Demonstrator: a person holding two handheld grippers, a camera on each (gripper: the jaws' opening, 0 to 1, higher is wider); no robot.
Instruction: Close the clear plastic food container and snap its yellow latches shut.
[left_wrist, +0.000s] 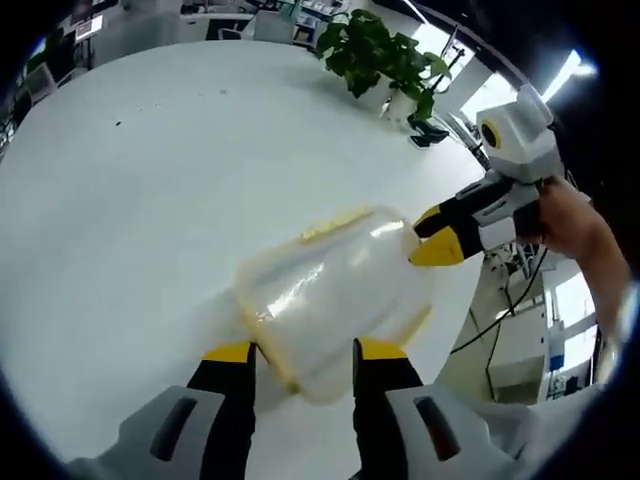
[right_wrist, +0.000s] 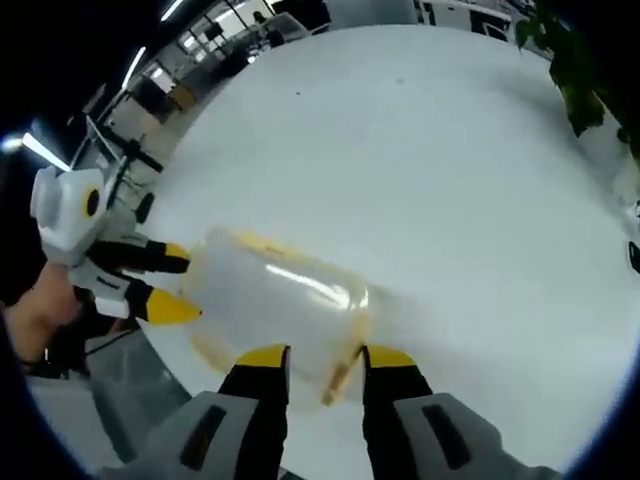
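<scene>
A clear plastic container (left_wrist: 335, 290) with its lid on lies on the white round table (left_wrist: 150, 200), near the table's edge. Yellow latches show along its sides (left_wrist: 335, 222). My left gripper (left_wrist: 304, 352) is open, and the container's near end sits between its yellow-tipped jaws. My right gripper (left_wrist: 432, 235) comes in from the right, its jaws slightly apart at the container's far end. In the right gripper view the same container (right_wrist: 280, 290) lies ahead of my open right gripper (right_wrist: 325, 358), with a yellow latch (right_wrist: 340, 375) between the jaws. The left gripper (right_wrist: 172, 283) is at the opposite end.
A potted plant (left_wrist: 375, 50) stands at the table's far edge, with a small black object (left_wrist: 428, 133) beside it. The table edge (right_wrist: 170, 370) runs close by the container. A person's hand (left_wrist: 570, 215) holds the right gripper. Office desks lie beyond.
</scene>
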